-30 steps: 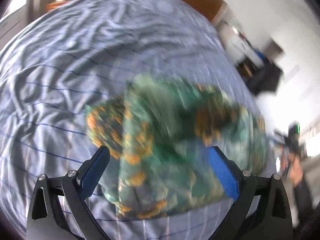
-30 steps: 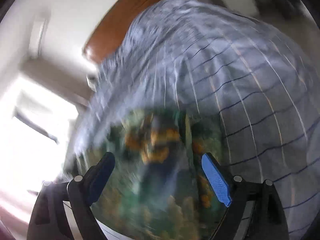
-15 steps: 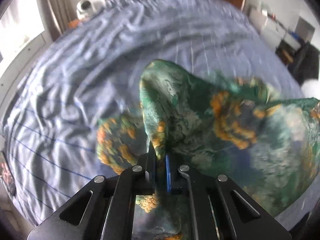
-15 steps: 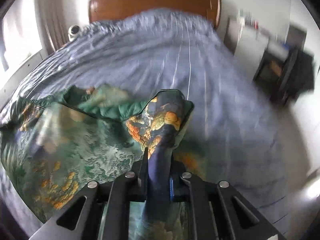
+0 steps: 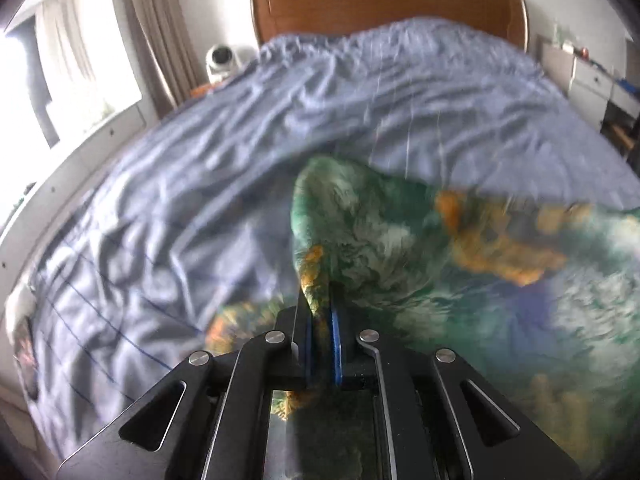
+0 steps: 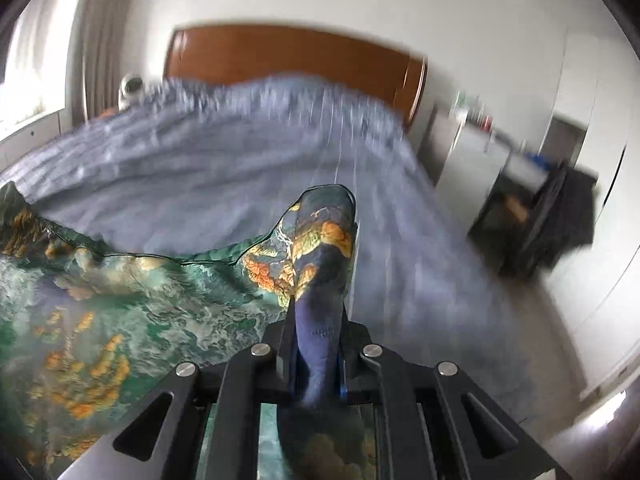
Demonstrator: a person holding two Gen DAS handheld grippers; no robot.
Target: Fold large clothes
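A large green garment [image 5: 460,264] with orange and blue print hangs lifted above the bed. My left gripper [image 5: 322,312] is shut on its left edge, the cloth spreading to the right. In the right wrist view the same garment [image 6: 132,312] stretches to the left, and my right gripper [image 6: 318,320] is shut on a bunched dark-blue and orange corner. The cloth spans between the two grippers, off the bedsheet [image 5: 200,184].
A bed with a wrinkled lilac striped sheet [image 6: 200,168] and a brown wooden headboard [image 5: 384,8] lies ahead. A window and curtain [image 5: 160,36] stand at the left. A white cabinet [image 6: 476,160] and dark furniture [image 6: 560,216] stand right of the bed.
Both grippers went from open above the crumpled garment to shut on it. They have since lifted it, and the cloth is spread wider between them.
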